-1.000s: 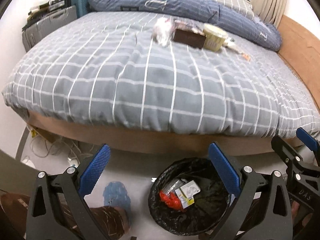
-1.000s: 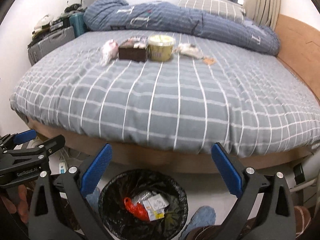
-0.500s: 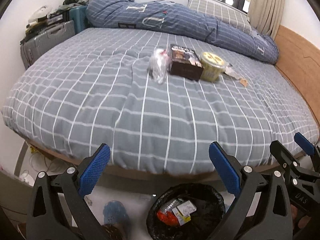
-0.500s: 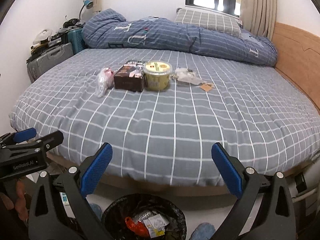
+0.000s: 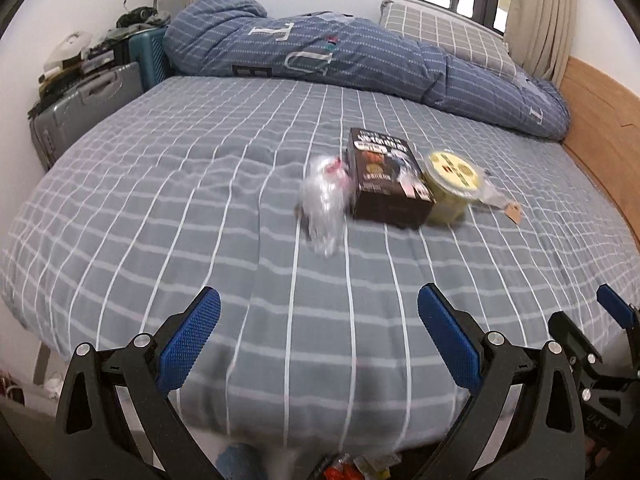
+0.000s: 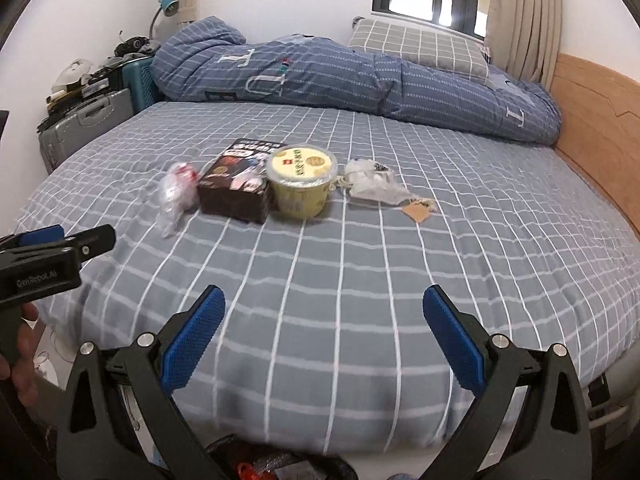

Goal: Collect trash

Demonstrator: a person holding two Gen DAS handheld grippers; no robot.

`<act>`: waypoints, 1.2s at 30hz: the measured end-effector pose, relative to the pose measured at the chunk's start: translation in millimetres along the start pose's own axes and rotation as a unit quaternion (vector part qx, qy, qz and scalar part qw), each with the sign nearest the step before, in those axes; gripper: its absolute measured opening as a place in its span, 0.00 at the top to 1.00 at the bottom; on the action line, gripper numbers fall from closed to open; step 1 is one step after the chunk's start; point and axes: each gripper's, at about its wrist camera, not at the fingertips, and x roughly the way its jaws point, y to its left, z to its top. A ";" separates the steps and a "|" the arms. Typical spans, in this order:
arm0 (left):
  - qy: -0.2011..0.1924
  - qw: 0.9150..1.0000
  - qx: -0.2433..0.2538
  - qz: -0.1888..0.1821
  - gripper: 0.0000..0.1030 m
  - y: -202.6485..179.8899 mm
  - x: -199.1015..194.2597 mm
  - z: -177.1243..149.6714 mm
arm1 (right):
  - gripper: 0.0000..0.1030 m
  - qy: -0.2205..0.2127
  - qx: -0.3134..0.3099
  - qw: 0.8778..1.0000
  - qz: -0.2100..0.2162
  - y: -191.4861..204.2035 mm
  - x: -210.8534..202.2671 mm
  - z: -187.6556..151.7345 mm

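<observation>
Both the left gripper (image 5: 319,332) and right gripper (image 6: 324,332) hover spread and empty at the near bed edge, some rubbish already binned below, while the crumpled clear plastic bag (image 6: 176,194), dark cardboard box (image 6: 236,192), yellow lidded tub (image 6: 301,182) and white wrapper (image 6: 370,182) await mid-bed.

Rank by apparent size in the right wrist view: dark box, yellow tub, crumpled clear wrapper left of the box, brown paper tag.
1. dark box
2. yellow tub, close to the box; ranking is a near call
3. clear wrapper
4. brown paper tag, clearly smallest
</observation>
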 end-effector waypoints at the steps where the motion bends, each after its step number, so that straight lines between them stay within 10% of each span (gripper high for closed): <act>1: 0.002 1.000 0.001 0.001 0.06 0.1 6.2 5.2 | 0.07 0.002 0.004 1.000 0.001 -3.7 10.0 6.8; 24: 0.059 0.998 0.011 0.015 0.09 11.3 139.5 68.2 | 0.08 0.011 -0.041 0.998 0.039 15.8 163.0 103.2; 32: 0.075 0.997 0.025 0.000 0.49 4.9 158.9 69.6 | 0.12 0.025 -0.051 0.997 0.052 22.6 184.9 103.9; 36: 0.072 0.997 0.031 0.001 0.53 3.1 160.4 69.5 | 0.17 0.025 -0.051 0.997 0.057 23.0 188.0 101.1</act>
